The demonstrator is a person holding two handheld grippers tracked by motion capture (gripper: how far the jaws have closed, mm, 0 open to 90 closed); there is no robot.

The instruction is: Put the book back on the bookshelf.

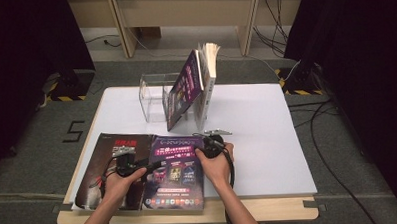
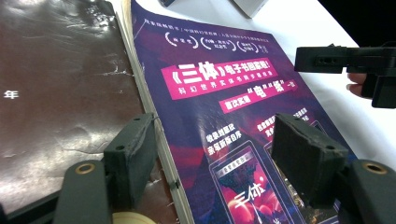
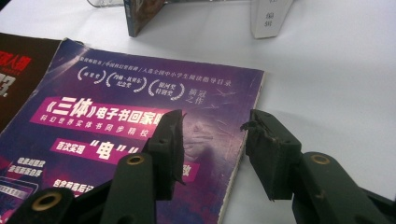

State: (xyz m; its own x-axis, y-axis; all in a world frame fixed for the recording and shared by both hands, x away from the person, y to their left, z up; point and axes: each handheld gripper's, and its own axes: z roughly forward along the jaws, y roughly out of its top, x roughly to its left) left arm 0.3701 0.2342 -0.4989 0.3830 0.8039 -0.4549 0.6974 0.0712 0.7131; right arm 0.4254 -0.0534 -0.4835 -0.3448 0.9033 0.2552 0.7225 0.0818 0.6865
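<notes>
**Purple magazine between two grippers**

Purple and flat, the magazine [image 1: 173,172] lies at the near edge of the white counter [image 1: 257,140] in the high view, beside a dark magazine [image 1: 111,165]. The left gripper [image 1: 156,165] is at its left edge, the right gripper [image 1: 206,139] at its far right corner. Books [image 1: 193,87] lean at a clear stand [image 1: 153,96].

In the left gripper view, the jaws stand wide over the left edge, pressing nothing.

In the right gripper view, the jaws are wide, straddling the right edge without gripping.
</notes>
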